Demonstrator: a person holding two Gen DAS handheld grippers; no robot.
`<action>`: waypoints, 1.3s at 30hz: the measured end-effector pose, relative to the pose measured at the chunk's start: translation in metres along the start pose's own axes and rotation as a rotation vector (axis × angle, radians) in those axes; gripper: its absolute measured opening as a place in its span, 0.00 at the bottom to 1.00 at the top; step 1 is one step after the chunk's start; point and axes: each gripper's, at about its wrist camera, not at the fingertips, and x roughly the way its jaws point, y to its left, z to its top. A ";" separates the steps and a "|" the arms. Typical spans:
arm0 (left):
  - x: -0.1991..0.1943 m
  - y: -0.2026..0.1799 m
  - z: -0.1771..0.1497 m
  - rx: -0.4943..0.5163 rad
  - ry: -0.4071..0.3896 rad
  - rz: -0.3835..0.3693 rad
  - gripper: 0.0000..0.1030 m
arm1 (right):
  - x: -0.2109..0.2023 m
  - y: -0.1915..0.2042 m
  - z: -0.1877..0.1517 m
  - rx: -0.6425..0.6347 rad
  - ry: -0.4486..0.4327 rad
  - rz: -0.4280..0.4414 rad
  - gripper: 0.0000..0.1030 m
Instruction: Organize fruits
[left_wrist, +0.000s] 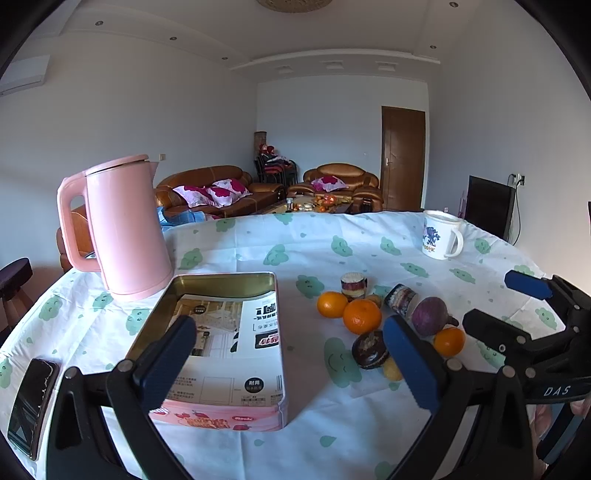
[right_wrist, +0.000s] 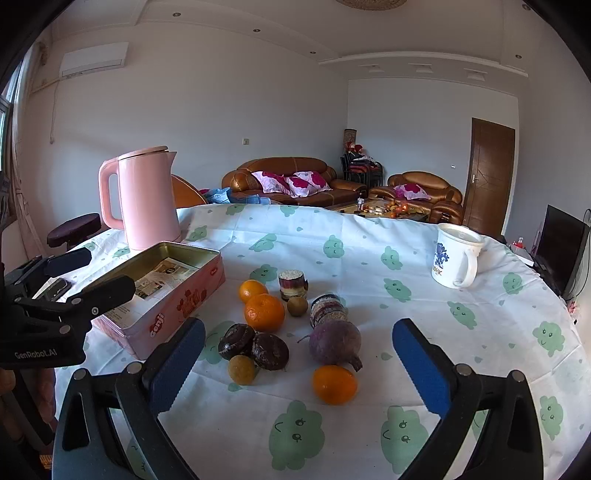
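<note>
Showing the start of a sorting task: the fruit lies loose at the centre of the right wrist view, while an open pink tin (right_wrist: 162, 295) waits at middle left, lidless and lined with a printed sheet, presumably as the receiving container. Three oranges are scattered, one nearest the camera (right_wrist: 335, 384), a larger one (right_wrist: 264, 312) further back, and a third (right_wrist: 252, 290) behind it; a beetroot (right_wrist: 335, 342), a kiwi (right_wrist: 297, 306) and a small yellowish fruit (right_wrist: 241, 369) lie between them. Two chocolate doughnuts (right_wrist: 254, 347) and two layered cake rolls (right_wrist: 328, 308) sit in the same cluster, which suggests that fruit must be picked out from non-fruit.

The right gripper (right_wrist: 297, 360) hovers low at the bottom of the frame, level, its blue pads spread wide and holding nothing. The left gripper (left_wrist: 290, 358) is likewise spread and empty, poised over the tin's near right corner. A pink kettle (right_wrist: 147, 199) and a white mug (right_wrist: 456, 256) stand clear of the work.
</note>
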 end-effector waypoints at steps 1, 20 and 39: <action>0.001 0.001 -0.001 0.002 0.001 0.000 1.00 | 0.000 0.000 -0.001 0.001 0.001 -0.001 0.99; 0.017 -0.015 -0.012 0.034 0.041 -0.021 1.00 | 0.013 -0.013 -0.013 0.024 0.029 -0.015 0.99; 0.056 -0.051 -0.011 0.111 0.147 -0.120 0.92 | 0.054 -0.039 -0.039 0.083 0.210 0.011 0.60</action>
